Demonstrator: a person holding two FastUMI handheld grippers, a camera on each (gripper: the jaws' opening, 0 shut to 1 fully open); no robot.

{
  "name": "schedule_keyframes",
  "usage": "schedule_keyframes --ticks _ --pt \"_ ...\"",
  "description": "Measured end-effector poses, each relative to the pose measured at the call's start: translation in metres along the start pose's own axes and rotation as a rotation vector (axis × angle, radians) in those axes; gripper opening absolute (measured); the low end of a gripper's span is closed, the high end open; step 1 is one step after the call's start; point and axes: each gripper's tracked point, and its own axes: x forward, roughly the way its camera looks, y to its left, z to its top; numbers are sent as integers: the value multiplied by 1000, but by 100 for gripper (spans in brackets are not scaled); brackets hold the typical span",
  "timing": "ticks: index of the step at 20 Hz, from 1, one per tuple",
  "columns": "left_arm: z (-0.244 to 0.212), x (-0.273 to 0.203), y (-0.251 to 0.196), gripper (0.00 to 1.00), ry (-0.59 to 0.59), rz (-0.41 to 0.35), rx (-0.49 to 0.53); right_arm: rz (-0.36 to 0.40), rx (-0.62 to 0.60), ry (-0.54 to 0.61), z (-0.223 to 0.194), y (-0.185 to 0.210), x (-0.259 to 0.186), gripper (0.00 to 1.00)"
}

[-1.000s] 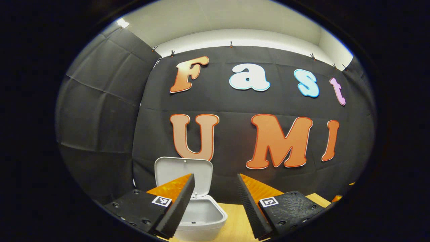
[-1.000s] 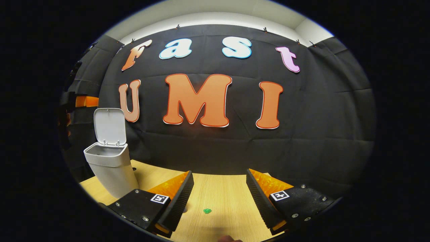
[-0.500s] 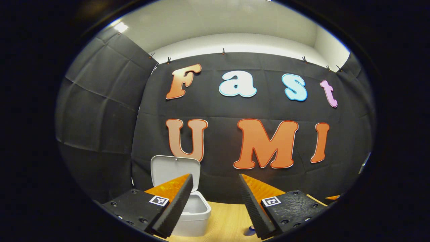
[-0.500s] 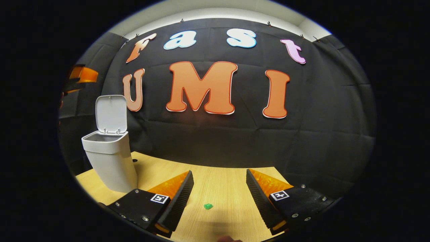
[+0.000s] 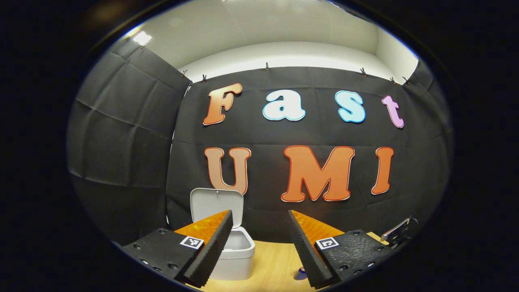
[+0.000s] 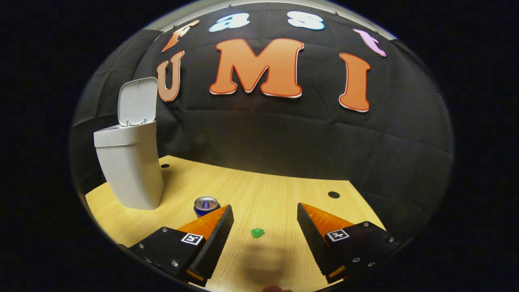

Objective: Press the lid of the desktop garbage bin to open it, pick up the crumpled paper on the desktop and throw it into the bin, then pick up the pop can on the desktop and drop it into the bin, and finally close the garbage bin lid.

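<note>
Nearby, unreadable blue pop can (image 6: 206, 205)

White bin (image 6: 129, 170); blue-and-silver can (image 6: 205, 205); green scrap (image 6: 257, 232); light wood-grain desktop (image 6: 267, 194).

From the left gripper view, the left gripper's (image 5: 259, 243) own finger (image 5: 211, 247) covers the near left part of the bin (image 5: 239, 253), so its front rim is hidden; what lies inside cannot be told. Low in the frame, a small blue-topped thing (image 5: 301, 275) peeks out beside the other finger, too cut off to name. At the lower right edge a metal part (image 5: 399, 229) is clipped. In the right gripper view, the pop can (image 6: 206, 205) is half hidden behind a finger, and the green scrap (image 6: 257, 232) is too small to identify.
</note>
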Motion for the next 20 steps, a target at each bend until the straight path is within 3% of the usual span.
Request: schedule_keyframes --ticks 10,17,18,20 --pt "2 -52 5 84 60 104 100 35 -46 247 -105 10 85 95" --pt "-6 -64 7 85 117 169 139 63 -28 345 -141 18 105 94" --pt "-9 -65 6 85 126 166 139 75 -6 369 -146 22 105 92" --pt "-16 -63 3 85 147 158 136 100 8 385 -149 27 105 70"
